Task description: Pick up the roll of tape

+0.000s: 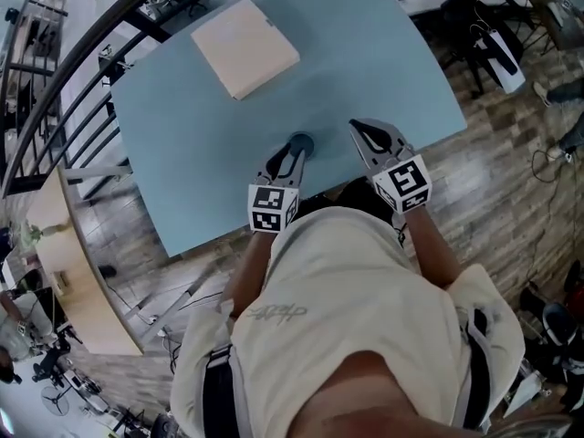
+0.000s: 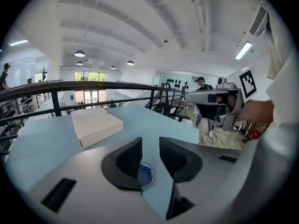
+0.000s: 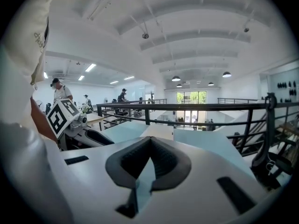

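The roll of tape, a small blue ring, lies flat on the light blue table near its front edge. My left gripper is right over it, jaws a little apart. In the left gripper view the tape shows in the gap just under the left gripper, partly hidden by the left jaw; I see no grip on it. My right gripper hovers a short way to the right of the roll. Its jaws meet at the tips with nothing between them.
A flat beige box lies toward the far side of the table. A black railing runs along the table's left and far sides. The table's front edge is close under both grippers, with wooden floor beyond to the right.
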`<state>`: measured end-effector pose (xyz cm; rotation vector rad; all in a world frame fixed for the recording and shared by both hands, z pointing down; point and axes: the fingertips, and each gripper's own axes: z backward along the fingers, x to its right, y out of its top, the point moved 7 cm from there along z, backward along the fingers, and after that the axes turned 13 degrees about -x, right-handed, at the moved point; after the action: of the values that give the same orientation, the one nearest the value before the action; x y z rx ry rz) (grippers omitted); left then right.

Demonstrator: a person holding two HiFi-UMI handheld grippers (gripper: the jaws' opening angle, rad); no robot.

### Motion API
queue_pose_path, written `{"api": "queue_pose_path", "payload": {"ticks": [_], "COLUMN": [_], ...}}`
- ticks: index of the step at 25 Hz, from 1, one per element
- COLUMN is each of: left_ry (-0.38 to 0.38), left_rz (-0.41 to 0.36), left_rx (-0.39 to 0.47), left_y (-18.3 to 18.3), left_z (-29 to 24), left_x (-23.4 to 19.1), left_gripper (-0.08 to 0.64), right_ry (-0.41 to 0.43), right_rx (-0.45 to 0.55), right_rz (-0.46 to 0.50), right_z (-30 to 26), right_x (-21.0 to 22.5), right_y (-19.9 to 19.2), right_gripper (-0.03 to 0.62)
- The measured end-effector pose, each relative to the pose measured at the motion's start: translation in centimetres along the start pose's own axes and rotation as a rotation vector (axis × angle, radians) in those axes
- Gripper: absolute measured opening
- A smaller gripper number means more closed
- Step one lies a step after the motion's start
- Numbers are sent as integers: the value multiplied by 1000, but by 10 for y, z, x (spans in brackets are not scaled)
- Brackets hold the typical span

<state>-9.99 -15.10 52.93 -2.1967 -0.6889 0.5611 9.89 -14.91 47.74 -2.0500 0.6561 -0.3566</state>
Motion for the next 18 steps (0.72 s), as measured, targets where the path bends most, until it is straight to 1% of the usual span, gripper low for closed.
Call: {"api": "queue_pose_path", "payload": {"ticks": [4, 8, 15, 18], "left_ry": [24, 55, 99, 121], "left_rz": [37, 71, 102, 119], "left_rx": [-9, -34, -137, -190], "left_y": [1, 3, -11, -20], "left_z": [-7, -24, -63, -83], "left_x": [-4, -2, 5, 11], "left_gripper": [124, 124, 124, 124], "right_ry": [18, 60, 135, 174], "right_rx": [-15, -27, -39, -56], "right_rz": [2, 20, 54, 50], "right_z": [-4, -9, -17, -19], "right_x": [9, 24, 50, 61], "right_y": [1, -3, -13, -20], "right_gripper": [6, 6, 6, 6]}}
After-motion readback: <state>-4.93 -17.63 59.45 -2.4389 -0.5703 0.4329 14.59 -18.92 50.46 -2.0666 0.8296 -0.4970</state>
